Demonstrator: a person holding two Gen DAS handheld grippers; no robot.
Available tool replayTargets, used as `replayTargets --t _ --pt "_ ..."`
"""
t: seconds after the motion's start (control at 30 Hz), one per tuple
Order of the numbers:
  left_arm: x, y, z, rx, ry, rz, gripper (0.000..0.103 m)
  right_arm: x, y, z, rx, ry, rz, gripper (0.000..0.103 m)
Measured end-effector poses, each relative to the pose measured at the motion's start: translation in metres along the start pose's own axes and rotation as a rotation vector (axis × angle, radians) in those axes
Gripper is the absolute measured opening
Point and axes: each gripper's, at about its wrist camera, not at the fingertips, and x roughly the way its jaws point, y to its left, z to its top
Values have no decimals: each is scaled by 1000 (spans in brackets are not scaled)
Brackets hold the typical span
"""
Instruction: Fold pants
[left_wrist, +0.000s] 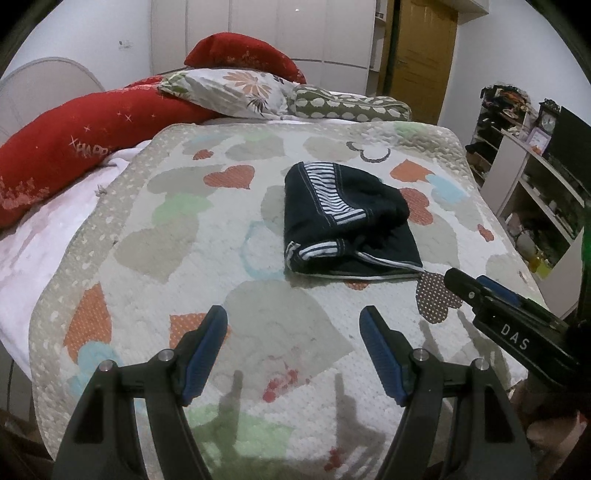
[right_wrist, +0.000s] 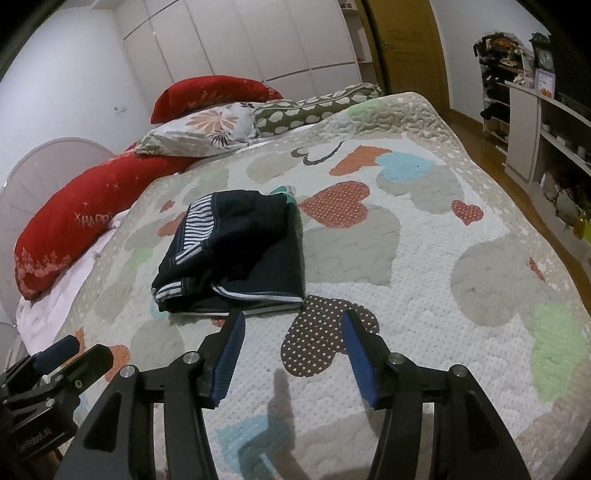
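The dark navy pants (left_wrist: 347, 218) with white striped trim lie folded into a compact bundle on the heart-patterned quilt (left_wrist: 221, 258); they also show in the right wrist view (right_wrist: 236, 254). My left gripper (left_wrist: 293, 317) is open and empty, hovering above the quilt in front of the bundle. My right gripper (right_wrist: 291, 319) is open and empty, just in front of the bundle's near edge. It also shows in the left wrist view (left_wrist: 476, 288), and the left gripper shows at the lower left of the right wrist view (right_wrist: 77, 350).
Red pillows (left_wrist: 74, 147), a floral pillow (left_wrist: 229, 92) and a green bolster (left_wrist: 347, 105) lie at the bed's far end. White shelves (left_wrist: 535, 192) with clutter stand right of the bed. A wooden door (left_wrist: 421, 48) and white wardrobe (left_wrist: 258, 29) are behind.
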Motion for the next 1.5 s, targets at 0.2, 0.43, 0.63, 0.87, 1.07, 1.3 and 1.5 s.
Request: replayTargets --t 0.2,0.43,0.63,0.87,1.07,1.3,1.5 --pt "3 1 -1 -4 7 0 73 1 1 -2 -1 5 -3 59" --pt "9 -2 -4 7 22 0 73 8 -2 -5 4 22 -6 59" --pt "13 -2 -5 7 32 4 73 11 -2 -6 2 26 -7 59" --pt "13 -1 -6 8 35 4 73 12 -2 -7 3 30 -8 59" --pt "19 0 -11 4 50 2 73 14 -1 -8 1 35 -6 59" --pt "24 2 -13 -4 40 10 73 19 -3 -13 3 46 -10 59" --pt "7 12 -9 -45 -80 77 73 21 0 -15 -9 46 -12 59"
